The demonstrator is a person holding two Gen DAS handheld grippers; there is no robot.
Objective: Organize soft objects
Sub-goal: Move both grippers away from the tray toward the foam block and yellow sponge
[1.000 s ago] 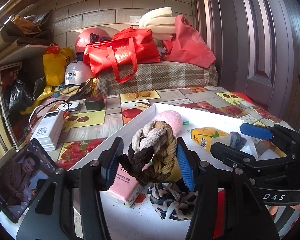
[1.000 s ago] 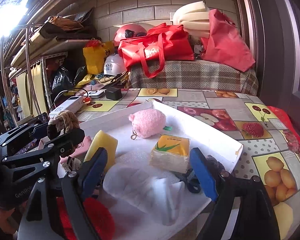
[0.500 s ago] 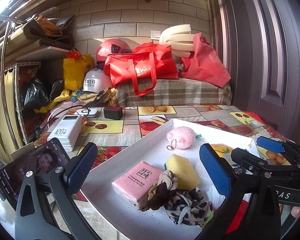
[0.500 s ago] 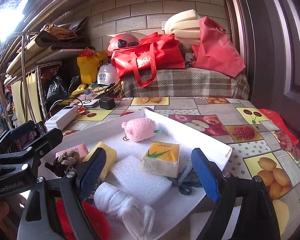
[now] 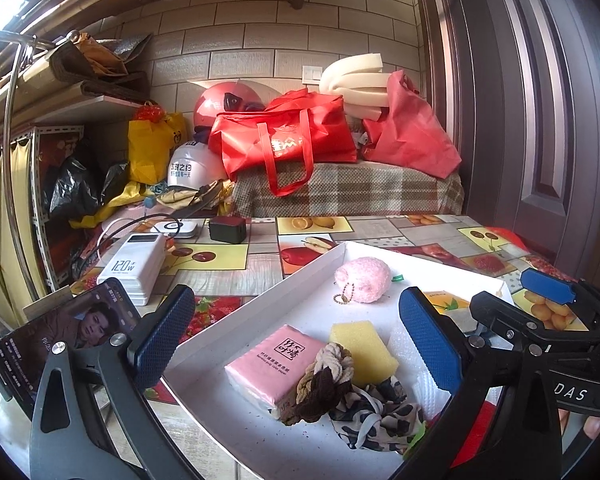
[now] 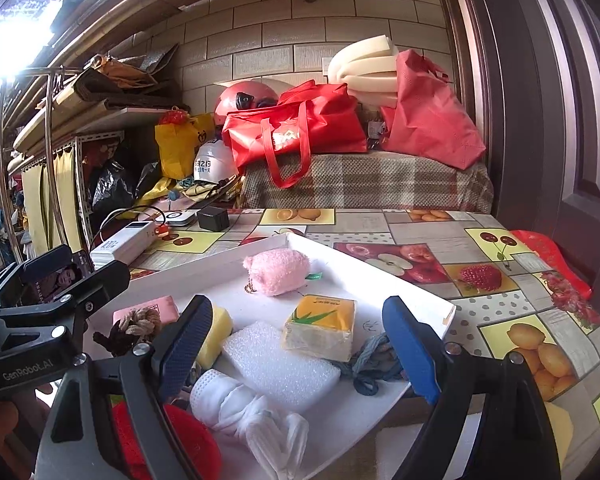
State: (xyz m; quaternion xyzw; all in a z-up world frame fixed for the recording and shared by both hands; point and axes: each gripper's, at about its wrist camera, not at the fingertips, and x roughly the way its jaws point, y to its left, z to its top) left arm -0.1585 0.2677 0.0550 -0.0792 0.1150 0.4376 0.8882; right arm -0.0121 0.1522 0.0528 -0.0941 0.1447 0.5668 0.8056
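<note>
White cardboard forms the tray (image 5: 260, 300) on the fruit-print tablecloth (image 6: 480, 256), and all the soft items seen lie inside it. Left tongs (image 5: 296, 336): jaws spread wide, nothing between them, held above the near end of the tray. Right tongs (image 6: 300, 344): jaws likewise wide apart and empty, held over the tray's near right part.

Contents noted. Pink tissue pack (image 5: 272, 364) flat at the near left; braided brown-and-cream hair tie (image 5: 324, 380) leaning on its right edge and touching the yellow sponge (image 5: 364, 346). Spotted scrunchie (image 5: 380, 412) just in front of the hair tie. Pink plush keyring (image 6: 278, 270) towards the far side, apart from the rest. Yellow tissue pack (image 6: 320, 326) beside the white foam block (image 6: 280, 364); dark blue cord (image 6: 370, 364) at the right rim; knotted white cloth (image 6: 252, 412) nearest the right camera. A red item at the near edge is partly hidden.

Assessment: the pile is crowded at the near end, so the step in hand appears to be choosing the next piece. Recommend approaching one item from above, jaws straddling its narrow width, closing gently since everything compresses, and lifting clear before travel so neighbours touching it are not dragged. The hair tie and scrunchie may snag together.
</note>
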